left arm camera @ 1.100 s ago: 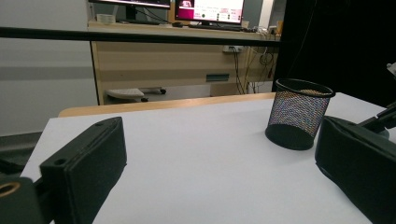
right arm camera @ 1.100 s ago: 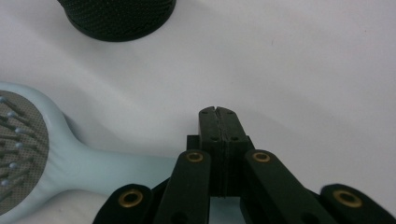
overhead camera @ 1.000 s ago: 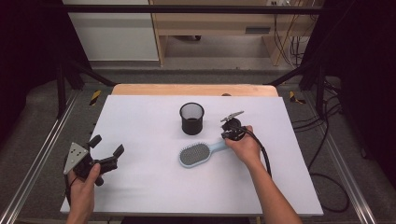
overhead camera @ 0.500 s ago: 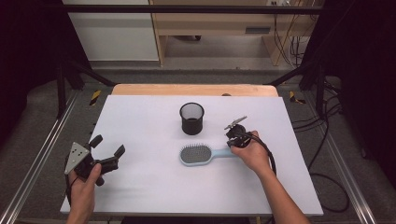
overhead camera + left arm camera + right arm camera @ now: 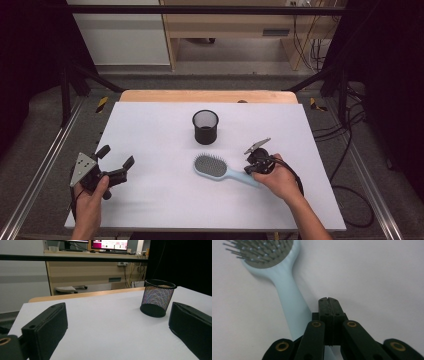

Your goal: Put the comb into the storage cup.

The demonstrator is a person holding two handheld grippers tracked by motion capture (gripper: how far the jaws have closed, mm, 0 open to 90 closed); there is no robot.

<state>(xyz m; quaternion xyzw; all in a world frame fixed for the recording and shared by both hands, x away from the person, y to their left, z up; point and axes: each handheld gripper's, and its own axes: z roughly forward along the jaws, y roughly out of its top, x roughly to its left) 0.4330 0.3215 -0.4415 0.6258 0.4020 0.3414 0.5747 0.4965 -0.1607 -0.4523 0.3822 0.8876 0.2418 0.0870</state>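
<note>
White table [image 5: 150,135], wood strip along its far edge, desks and monitors in the background.

My right gripper [image 5: 256,161] has its jaws pressed together with nothing between them. In the right gripper view they sit just above the hairbrush [image 5: 220,170] handle, and the handle runs down under the gripper's left link. Can't tell if they touch it. The brush head is ahead and left of the jaw tips. In the high view the handle end is right at my right hand [image 5: 280,180].

My left gripper [image 5: 114,165] has its jaws wide apart, nothing in them, well away from the brush. The mesh cup [image 5: 157,298] stands upright ahead of it, toward its right jaw.

Handling, my guess: the brush is light, hard plastic, stiff, not fragile. The handle looks smooth and glossy, so it's likely slippery under the pads. The head end is heavier, so a grip far back on the handle will let the head droop and twist.

Best grab: mid-handle, or the neck where it widens into the head, pads across the narrow sides. Avoid the bristles, since the pins flex and give no hold. It lies flat, so the jaws need to open first and straddle the handle low, down at the table.

Looks: pale blue body, oval head, grey bristle pad with thin metal-looking pins with small ball tips, bristles up. The handle tapers from the head and then runs straight.
</note>
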